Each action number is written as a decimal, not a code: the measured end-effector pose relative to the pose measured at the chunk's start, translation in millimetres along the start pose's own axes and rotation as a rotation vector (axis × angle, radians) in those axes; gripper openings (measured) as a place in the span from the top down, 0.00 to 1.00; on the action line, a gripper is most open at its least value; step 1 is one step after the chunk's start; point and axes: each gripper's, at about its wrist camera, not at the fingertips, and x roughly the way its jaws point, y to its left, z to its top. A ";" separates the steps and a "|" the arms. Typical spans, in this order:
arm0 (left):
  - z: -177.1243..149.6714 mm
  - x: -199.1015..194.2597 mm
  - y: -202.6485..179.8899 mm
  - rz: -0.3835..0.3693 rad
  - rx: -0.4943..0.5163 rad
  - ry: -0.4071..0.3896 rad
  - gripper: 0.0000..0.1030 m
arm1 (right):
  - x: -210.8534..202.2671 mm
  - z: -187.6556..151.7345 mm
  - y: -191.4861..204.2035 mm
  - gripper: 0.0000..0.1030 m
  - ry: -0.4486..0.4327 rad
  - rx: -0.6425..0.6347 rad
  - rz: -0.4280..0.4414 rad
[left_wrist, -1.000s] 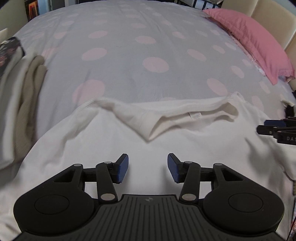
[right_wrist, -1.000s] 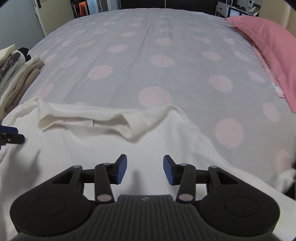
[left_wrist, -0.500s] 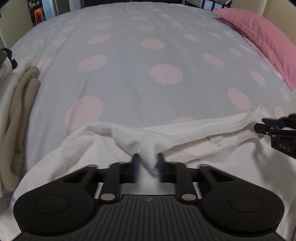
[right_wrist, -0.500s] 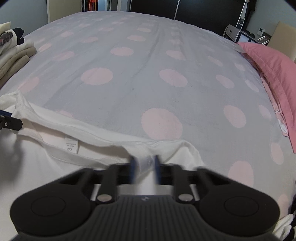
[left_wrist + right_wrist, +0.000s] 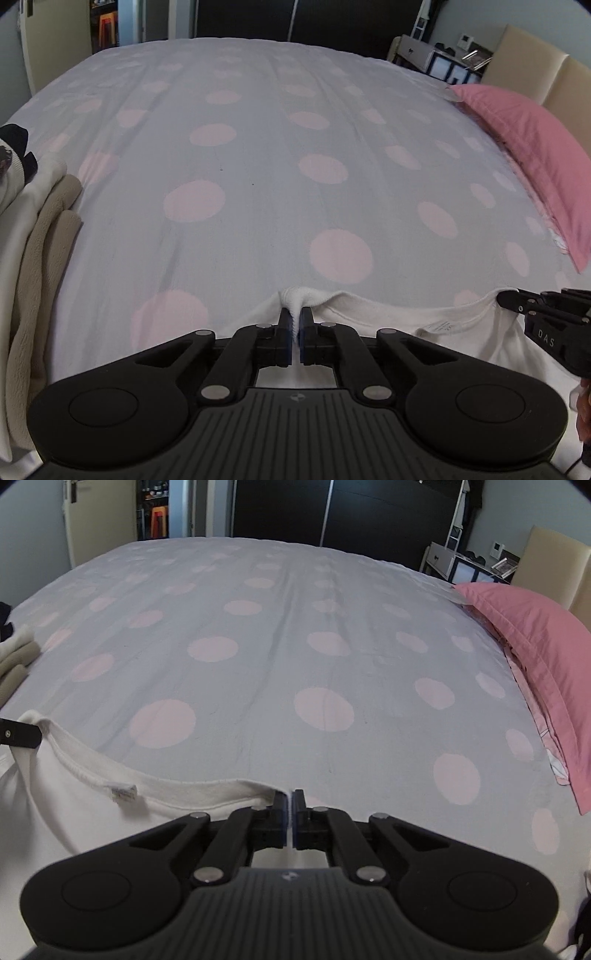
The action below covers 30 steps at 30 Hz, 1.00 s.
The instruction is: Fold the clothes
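A white garment with a neck label lies on the near part of the bed. My left gripper is shut on a bunched fold of its upper edge, and white cloth shows between the blue pads. In the right wrist view the same garment stretches to the left, and my right gripper is shut on the other end of that edge. The collar band hangs taut between the two grips. The right gripper shows at the right edge of the left wrist view, and the left gripper at the left edge of the right wrist view.
The bedspread is pale with pink dots and runs far ahead. A stack of folded beige and white clothes lies along the left edge. A pink pillow lies at the right, with a dark wardrobe beyond the bed.
Both grippers went from open above the garment to shut on its upper edge. They then moved forward over the bed, drawing that edge straight between them.
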 end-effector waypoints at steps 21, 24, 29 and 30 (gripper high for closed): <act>9.1 14.9 56.3 -0.131 -0.110 -0.021 0.53 | 16.0 -0.6 -42.3 0.16 0.037 0.175 0.122; 4.9 1.8 65.6 -0.101 -0.037 -0.027 0.55 | 0.1 -2.1 -58.6 0.18 0.018 0.187 0.112; -21.2 -15.1 85.2 -0.030 0.060 -0.009 0.59 | -6.4 -22.9 -92.1 0.59 0.068 0.208 0.065; -27.3 -17.9 89.3 -0.010 0.067 -0.002 0.59 | -5.7 -28.4 -99.0 0.59 0.086 0.217 0.055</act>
